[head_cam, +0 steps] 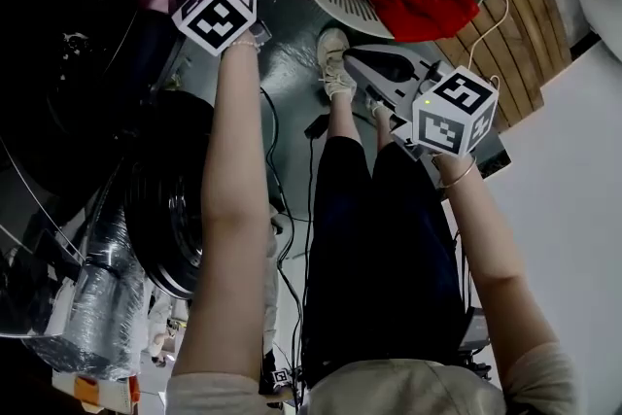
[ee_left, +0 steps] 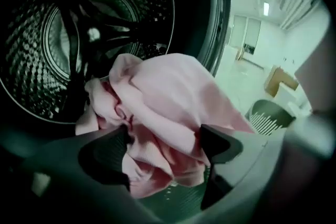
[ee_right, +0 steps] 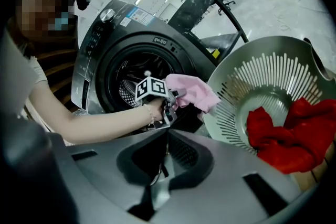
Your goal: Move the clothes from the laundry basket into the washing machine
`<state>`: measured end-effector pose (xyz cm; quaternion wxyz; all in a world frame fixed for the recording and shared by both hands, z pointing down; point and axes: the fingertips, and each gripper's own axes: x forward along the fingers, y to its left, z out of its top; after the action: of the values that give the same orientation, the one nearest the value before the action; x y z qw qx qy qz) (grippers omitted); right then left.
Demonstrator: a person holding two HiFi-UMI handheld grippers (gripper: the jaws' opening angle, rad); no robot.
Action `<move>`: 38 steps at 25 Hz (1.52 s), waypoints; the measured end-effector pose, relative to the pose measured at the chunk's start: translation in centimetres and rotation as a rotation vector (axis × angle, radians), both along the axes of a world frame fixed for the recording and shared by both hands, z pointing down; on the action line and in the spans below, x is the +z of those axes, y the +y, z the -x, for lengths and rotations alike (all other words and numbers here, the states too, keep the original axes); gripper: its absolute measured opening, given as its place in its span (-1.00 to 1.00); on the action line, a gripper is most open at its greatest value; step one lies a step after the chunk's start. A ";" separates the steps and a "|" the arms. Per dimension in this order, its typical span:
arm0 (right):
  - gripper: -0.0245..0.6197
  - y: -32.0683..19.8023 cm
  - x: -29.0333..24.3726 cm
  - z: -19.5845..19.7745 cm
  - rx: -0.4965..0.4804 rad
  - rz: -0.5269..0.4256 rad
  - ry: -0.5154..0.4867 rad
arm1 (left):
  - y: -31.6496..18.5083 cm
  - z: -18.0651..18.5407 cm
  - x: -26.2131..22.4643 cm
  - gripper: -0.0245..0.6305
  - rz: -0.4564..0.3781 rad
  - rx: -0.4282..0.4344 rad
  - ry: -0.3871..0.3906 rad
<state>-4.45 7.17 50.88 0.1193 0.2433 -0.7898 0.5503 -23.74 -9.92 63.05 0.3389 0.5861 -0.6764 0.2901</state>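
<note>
At the far left stands the dark grey front-loading washing machine (ee_right: pixel 113 34) with its round door opening uncovered. Its perforated steel drum (ee_left: pixel 58 34) lies beyond and to the left of the left gripper (ee_left: pixel 165 134). That gripper's black fingers (ee_left: pixel 223 144) stand wide apart. A crumpled pale pink fabric garment (ee_left: pixel 168 92) bunches between them and spills past their tips, and the pads do not squeeze it. The garment sits just at the mouth of the drum, in front of the door rim; whether any of it rests on the rim cannot be told. To the right of those fingers, a little away from the machine, is the round grey plastic laundry basket (ee_right: pixel 273 73) with slotted walls, its open inside showing. In it lies a bright red fabric garment (ee_right: pixel 289 136), well apart from both pairs of fingers. Farthest right is the right gripper (ee_right: pixel 166 136), held beside the person's legs (head_cam: pixel 379 238) above the grey floor (head_cam: pixel 292 63). Its fingers are pressed together with nothing between them. From these fingers the laundry basket lies ahead and to the right and the washing machine ahead and to the left. The left gripper with the pink garment is straight ahead, between the two.
</note>
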 end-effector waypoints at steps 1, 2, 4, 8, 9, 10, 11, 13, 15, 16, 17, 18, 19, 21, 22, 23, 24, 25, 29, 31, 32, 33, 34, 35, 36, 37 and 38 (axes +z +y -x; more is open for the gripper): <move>-0.87 -0.1 0.1 -0.2 0.002 0.000 0.002 | -0.4 0.4 0.4 0.41 0.023 0.013 -0.054; -0.87 -0.3 0.2 -0.3 0.007 0.002 0.003 | -0.8 0.7 0.6 0.41 0.040 0.024 -0.091; -0.87 -0.5 0.4 -0.5 0.019 0.002 -0.001 | -1.2 1.2 0.2 0.34 0.046 0.032 -0.111; -0.87 -1.0 0.4 -0.5 0.025 -0.005 -0.007 | -2.4 2.7 -2.5 -0.60 -0.040 0.070 -0.088; -0.87 -1.1 0.3 -0.4 0.026 -0.014 -0.005 | -3.1 3.3 -3.3 -0.62 -0.071 0.080 -0.085; -0.87 -1.4 0.1 -0.4 0.033 -0.027 -0.003 | -3.9 4.0 -4.3 -0.63 -0.107 0.084 -0.093; -0.87 -1.6 -0.1 -0.4 0.044 -0.038 -0.002 | -4.8 4.8 -5.4 -0.64 -0.144 0.082 -0.112; -0.87 -1.9 -0.3 -0.5 0.068 -0.053 -0.007 | -6.6 6.3 -7.4 -0.64 -0.210 0.070 -0.165; -0.87 -2.0 -0.4 -0.2 0.076 -0.060 -0.014 | -8.2 7.5 -8.8 -0.64 -0.257 0.054 -0.215; -0.87 -2.0 -0.5 0.0 0.074 -0.061 -0.017 | -8.6 7.9 -8.9 -0.63 -0.267 0.039 -0.227; -0.87 -1.8 -0.5 0.3 0.070 -0.061 -0.021 | -8.9 8.3 -8.5 -0.60 -0.266 0.019 -0.220; -0.87 -1.7 -0.6 0.5 0.066 -0.058 -0.025 | -8.9 8.6 -7.7 -0.54 -0.253 -0.007 -0.192; -0.87 -1.7 -0.6 0.8 0.064 -0.053 -0.028 | -8.8 8.8 -6.8 -0.40 -0.235 -0.037 -0.152; -0.87 -1.6 -0.6 1.0 0.064 -0.044 -0.030 | -8.4 9.0 -6.2 -0.08 -0.222 -0.093 -0.082; -0.87 -1.5 -0.6 1.0 0.065 -0.043 -0.031 | -8.0 9.1 -6.8 -0.06 -0.244 -0.110 -0.066; -0.87 -1.5 -0.7 1.0 0.065 -0.043 -0.031 | -7.7 8.9 -7.9 -0.05 -0.281 -0.110 -0.060; -0.87 -1.4 -0.8 0.8 0.066 -0.045 -0.031 | -7.3 8.3 -9.2 -0.05 -0.319 -0.091 -0.055; -0.87 -1.4 -0.8 0.7 0.067 -0.046 -0.030 | -6.8 7.4 -10.1 -0.05 -0.343 -0.054 -0.047; -0.87 -1.3 -0.7 0.4 0.067 -0.039 -0.032 | -3.2 1.2 -7.8 0.17 -0.232 0.188 0.034; -0.87 -1.4 -0.6 0.4 0.067 -0.041 -0.037 | -1.9 -1.0 -4.8 0.35 -0.125 0.288 0.060; -0.87 -1.6 -0.6 0.3 0.066 -0.048 -0.035 | -1.7 -1.3 -3.6 0.38 -0.086 0.316 0.044; -0.87 -1.8 -0.5 0.2 0.063 -0.057 -0.030 | -1.7 -1.2 -2.7 0.38 -0.058 0.333 0.015; -0.87 -2.0 -0.3 0.0 0.059 -0.067 -0.020 | -1.9 -1.0 -2.0 0.38 -0.038 0.341 -0.018; -0.87 -2.3 0.2 -0.3 0.058 -0.074 -0.007 | -2.3 -0.8 -1.5 0.38 -0.026 0.342 -0.048; -0.87 -2.7 0.7 -0.6 0.061 -0.078 0.006 | -2.7 -0.6 -1.1 0.38 -0.021 0.335 -0.075; -0.87 -3.2 1.3 -0.8 0.069 -0.079 0.015 | -3.1 -0.5 -0.7 0.37 -0.021 0.324 -0.097; -0.87 -3.7 1.7 -0.9 0.080 -0.078 0.021 | -3.3 -0.4 -0.3 0.37 -0.021 0.315 -0.120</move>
<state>-3.50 3.46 52.56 0.0958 0.2850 -0.7990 0.5207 -23.33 -13.26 62.76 0.2422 0.6699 -0.5983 0.3668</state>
